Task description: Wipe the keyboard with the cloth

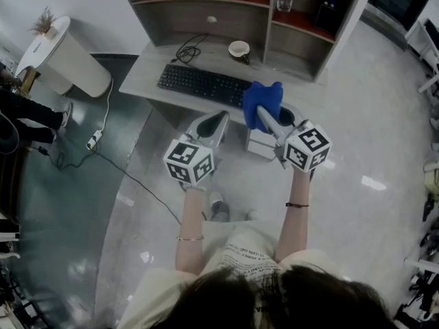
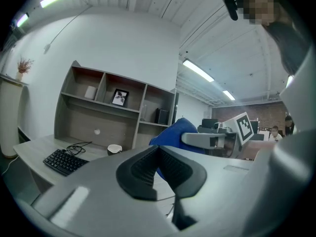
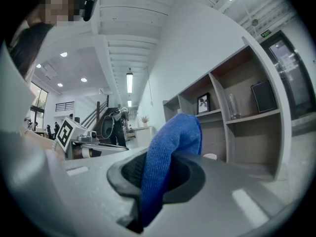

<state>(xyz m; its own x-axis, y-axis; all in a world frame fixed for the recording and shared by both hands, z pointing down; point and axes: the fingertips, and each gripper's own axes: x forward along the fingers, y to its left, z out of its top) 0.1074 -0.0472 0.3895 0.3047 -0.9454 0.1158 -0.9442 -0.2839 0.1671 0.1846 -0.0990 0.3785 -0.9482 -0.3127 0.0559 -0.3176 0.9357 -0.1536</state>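
White cup (image 1: 239, 49) on desk (image 1: 147, 74) near coiled black cable (image 1: 186, 50); picture frame (image 2: 119, 97) in shelf unit (image 2: 84, 117); power strip (image 1: 94, 140) on floor.

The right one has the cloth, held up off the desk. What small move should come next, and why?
Probably lower the right hand-held gripper forward and left until the cloth touches the right end of the keyboard: the cloth is clamped in its jaws and sits in the air, not on the keys.

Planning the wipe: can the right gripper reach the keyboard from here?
Probably yes: the right gripper, shut on the blue cloth, hangs near the right end of the keyboard; nothing lies between.
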